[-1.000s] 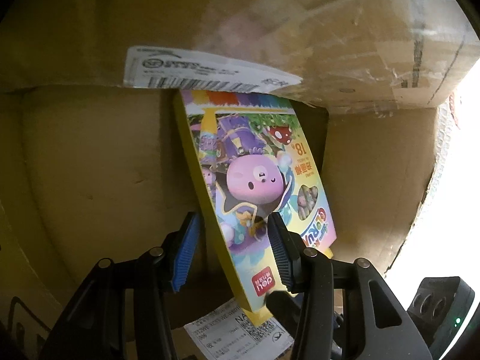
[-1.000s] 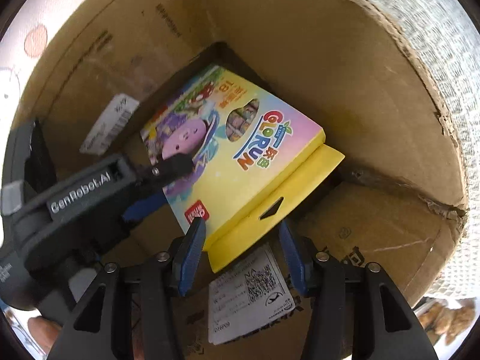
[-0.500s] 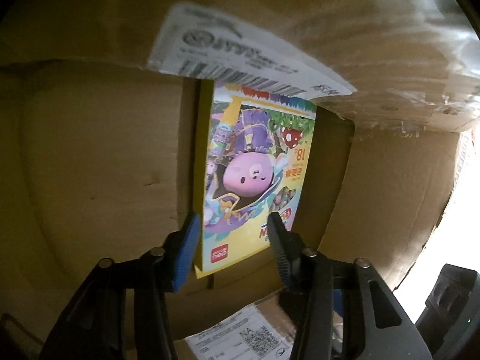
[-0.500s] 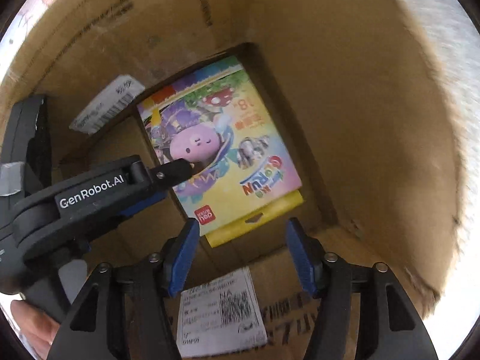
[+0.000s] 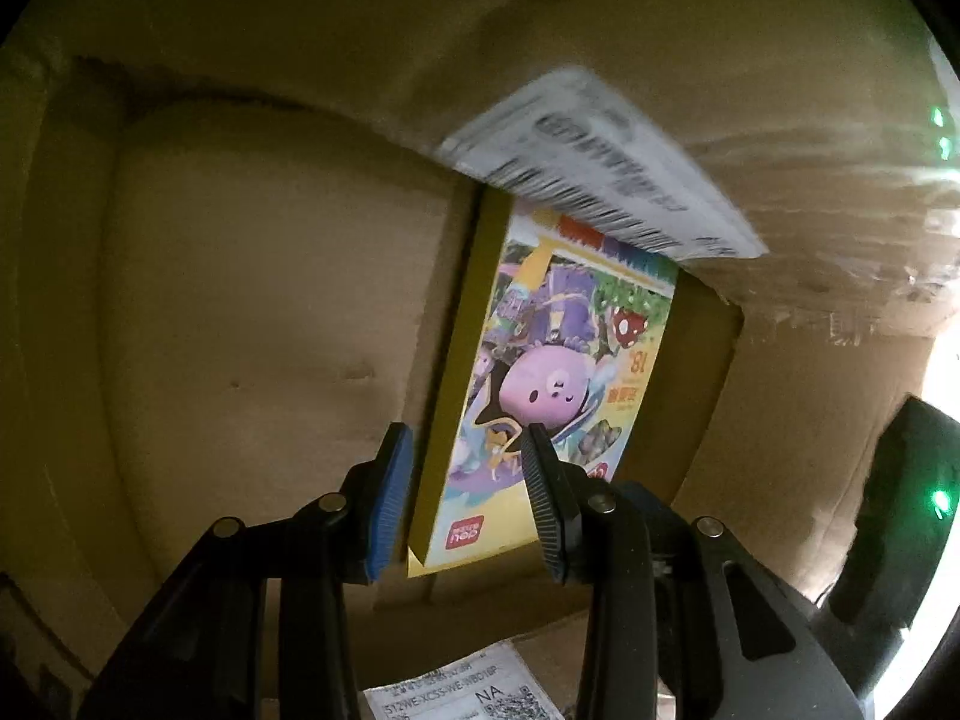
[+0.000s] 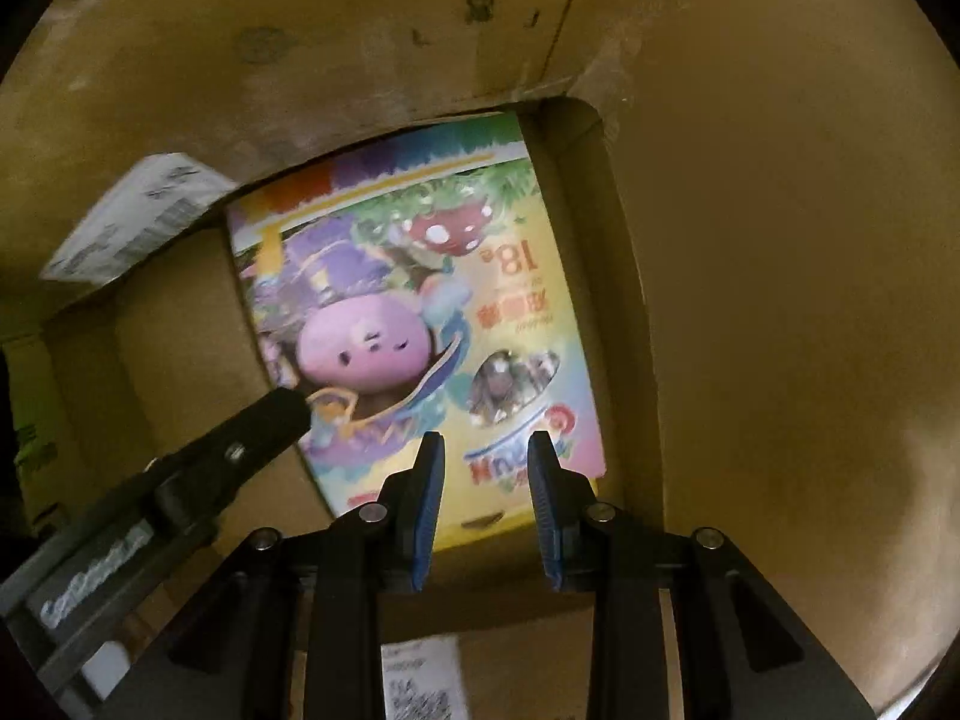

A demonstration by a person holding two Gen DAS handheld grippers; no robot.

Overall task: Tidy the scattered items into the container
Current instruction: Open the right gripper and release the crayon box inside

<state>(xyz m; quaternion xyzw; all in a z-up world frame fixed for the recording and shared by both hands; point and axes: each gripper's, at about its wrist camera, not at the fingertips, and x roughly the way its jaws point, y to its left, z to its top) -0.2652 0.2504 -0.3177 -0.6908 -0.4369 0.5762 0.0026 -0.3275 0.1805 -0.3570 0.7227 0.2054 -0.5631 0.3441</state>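
A colourful crayon box (image 5: 552,396) with a pink cartoon figure lies at the bottom of the brown cardboard carton (image 5: 240,300). My left gripper (image 5: 465,504) hovers over its near left corner. The jaws are closing, and a gap shows between the blue pad and the box's yellow side. In the right wrist view the crayon box (image 6: 420,324) lies flat against the carton's (image 6: 780,300) far wall. One left finger (image 6: 264,426) reaches over its left edge. My right gripper (image 6: 485,492) hangs above the box's near end, jaws closing with nothing between them.
Carton walls close in on every side. A white shipping label (image 5: 600,180) sticks to a flap above the crayon box, and the same label (image 6: 132,216) shows at the left in the right wrist view. Another printed label (image 6: 420,678) lies on the carton floor near the fingers.
The crayon box, tilted between both grippers a second ago, has dropped flat onto the carton floor. The right jaws widened, then narrowed sharply. Both grippers rolled, and the right one sank deeper.
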